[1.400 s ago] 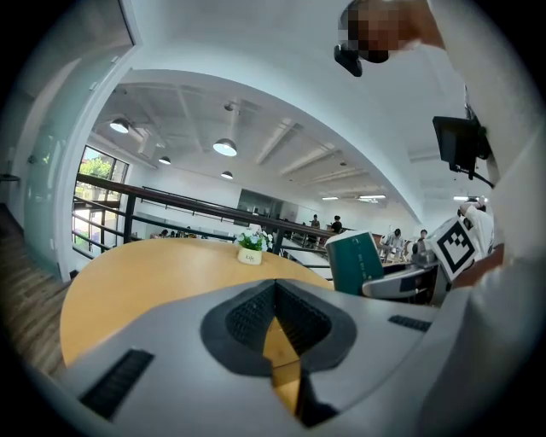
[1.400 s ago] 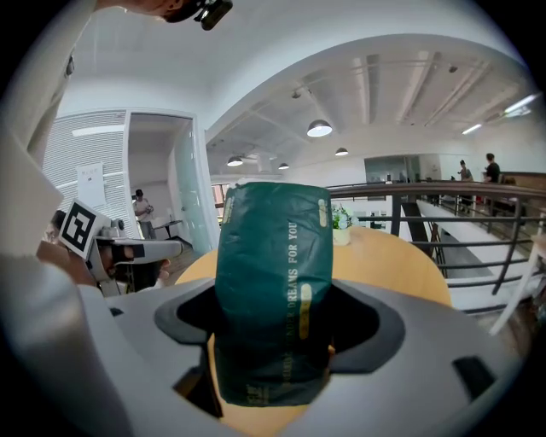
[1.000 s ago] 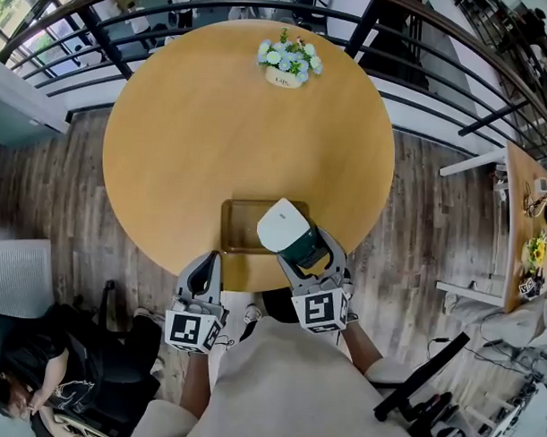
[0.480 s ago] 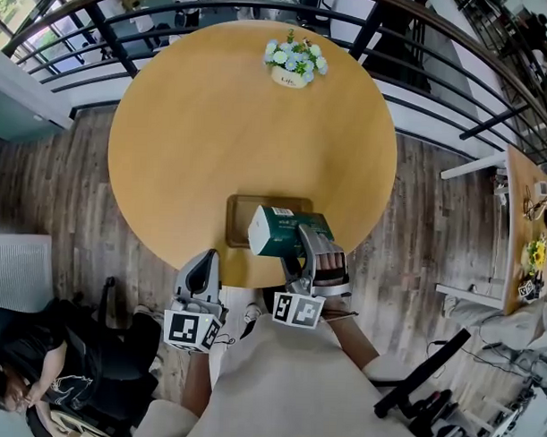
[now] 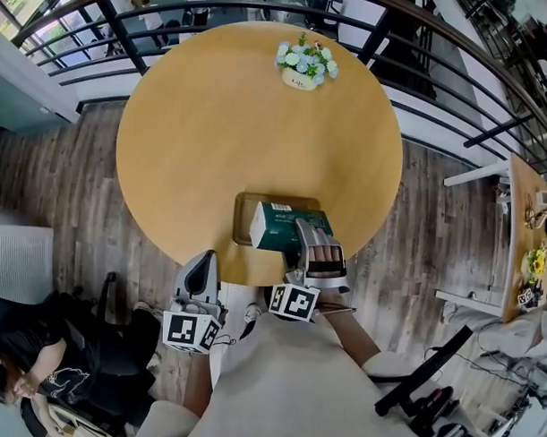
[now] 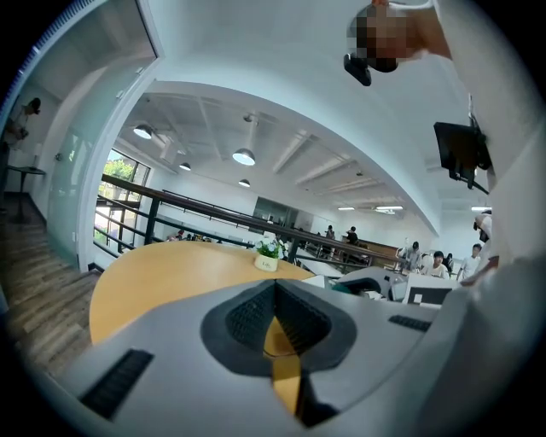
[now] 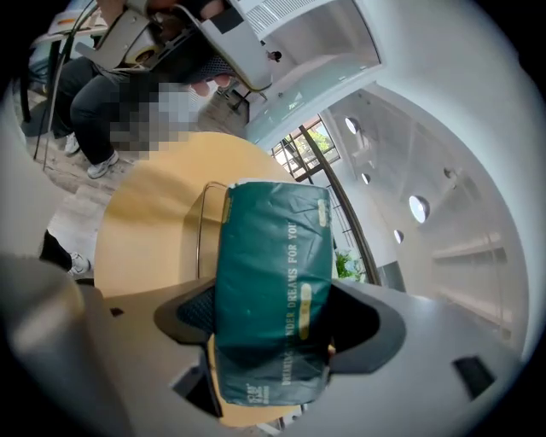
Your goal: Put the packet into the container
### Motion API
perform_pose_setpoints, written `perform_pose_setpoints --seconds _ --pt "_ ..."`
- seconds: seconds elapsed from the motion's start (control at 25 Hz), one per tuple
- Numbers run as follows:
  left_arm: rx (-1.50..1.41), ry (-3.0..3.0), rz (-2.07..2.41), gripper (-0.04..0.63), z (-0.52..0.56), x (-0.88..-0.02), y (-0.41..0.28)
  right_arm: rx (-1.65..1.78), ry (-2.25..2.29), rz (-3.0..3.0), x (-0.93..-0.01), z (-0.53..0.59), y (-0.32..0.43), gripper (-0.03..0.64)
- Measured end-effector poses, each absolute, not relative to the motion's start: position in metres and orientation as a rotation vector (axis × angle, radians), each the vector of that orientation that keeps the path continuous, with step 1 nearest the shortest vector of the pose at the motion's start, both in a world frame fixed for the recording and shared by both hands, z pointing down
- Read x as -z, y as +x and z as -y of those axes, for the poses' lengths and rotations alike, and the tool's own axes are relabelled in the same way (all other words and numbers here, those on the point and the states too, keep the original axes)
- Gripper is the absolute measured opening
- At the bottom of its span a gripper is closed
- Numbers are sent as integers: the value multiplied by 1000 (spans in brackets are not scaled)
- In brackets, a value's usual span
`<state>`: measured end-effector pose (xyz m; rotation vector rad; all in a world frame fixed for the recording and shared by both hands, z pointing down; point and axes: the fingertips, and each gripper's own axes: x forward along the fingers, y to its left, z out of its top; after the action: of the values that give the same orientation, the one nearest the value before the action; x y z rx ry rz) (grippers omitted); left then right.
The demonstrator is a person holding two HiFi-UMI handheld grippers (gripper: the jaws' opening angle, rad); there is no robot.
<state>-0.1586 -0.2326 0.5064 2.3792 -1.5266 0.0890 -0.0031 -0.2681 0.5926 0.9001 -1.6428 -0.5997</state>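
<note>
One round light-wood table (image 5: 250, 123) is seen from above, and on it one shallow brown rectangular tray-like container (image 5: 244, 223) is set just inside the near edge. One teal packet with a white end (image 5: 282, 227) is clamped between the jaws of the right gripper (image 5: 310, 239). It is held lying across, its white end turned to the left, over the right part of the container. Whether the packet rests on the container floor cannot be told from the head view. In the right gripper view the same packet (image 7: 273, 290) is seen pinched from both sides by the two dark pads, its printed face upward. The container's thin rim (image 7: 203, 230) is visible behind it on the table top (image 7: 145, 222). The left gripper (image 5: 203, 263) is held just off the near edge of the table, left of the container and apart from it. In the left gripper view its two jaws (image 6: 273, 290) are brought together at the tips with nothing between them, and the table surface (image 6: 171, 273) is seen beyond. One small white pot of pale flowers (image 5: 304, 66) stands close to the far edge of the table, well apart from the container. Two marker cubes are counted, one on each gripper.
</note>
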Motion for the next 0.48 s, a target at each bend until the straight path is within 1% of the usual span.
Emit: perform_pose_setpoints --seconds 0.48 --pt "-88 2338 1579 6 237 -509 -166 551 753 1671 -617 283 -14 388"
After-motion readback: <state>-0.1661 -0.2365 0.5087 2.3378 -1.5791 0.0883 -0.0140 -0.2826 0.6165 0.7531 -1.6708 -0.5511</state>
